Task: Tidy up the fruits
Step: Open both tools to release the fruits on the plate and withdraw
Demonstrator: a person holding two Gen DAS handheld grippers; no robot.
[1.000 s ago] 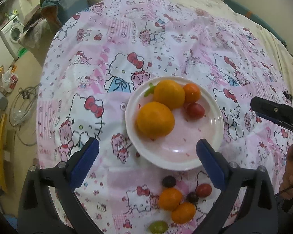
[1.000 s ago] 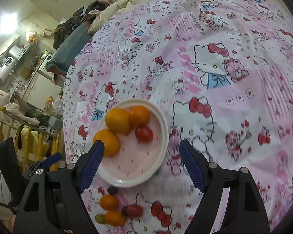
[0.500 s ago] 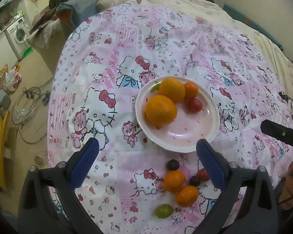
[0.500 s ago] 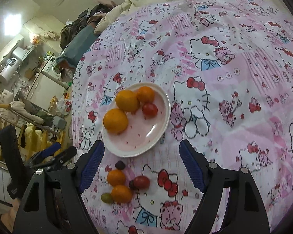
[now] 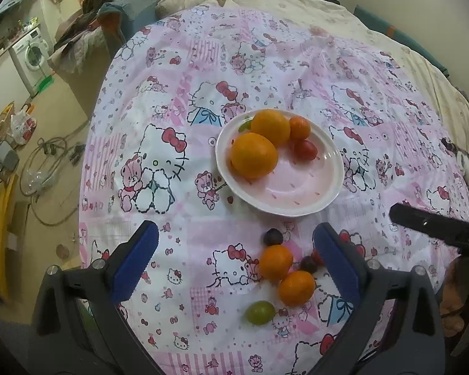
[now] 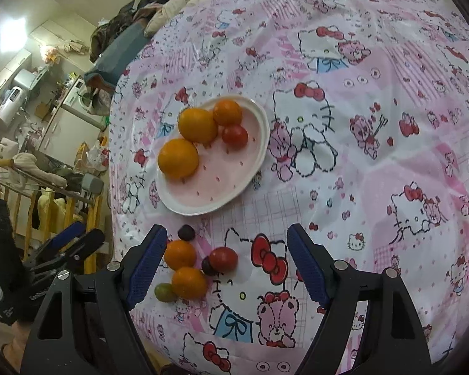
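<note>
Left gripper (image 5: 234,261): jaws spread wide, nothing between the blue textured pads, hanging above the cloth. Right gripper (image 6: 226,261): jaws likewise wide apart and empty; ribbed blue pads on black angular arms.

Surface: a bed covered with a glossy, slightly wrinkled pink-and-white cartoon-cat sheet (image 5: 265,62).

Plate (image 5: 325,200), round, white rim, pale pink speckled centre, smooth glaze. Seen from the left wrist, fruit crowds its 10–12 o'clock portion:
- large orange (image 5: 253,155), round, matte skin
- second orange (image 5: 271,126) touching it at 1 o'clock
- small tangerine (image 5: 299,127) beside that
- red cherry tomato (image 5: 305,149), shiny
- sliver of green fruit (image 5: 244,125) behind the oranges; kind unclear

Loose cluster on the sheet at 6 o'clock of the plate, apart from it:
- dark grape (image 5: 272,236), nearest the rim
- small orange (image 5: 275,262)
- another small orange (image 5: 296,287) touching or just beside it
- second dark grape (image 5: 308,264) between them and a red tomato (image 6: 223,257), which the left pad partly hides in the left view
- green grape (image 5: 260,312), oval, farthest from the plate
</note>
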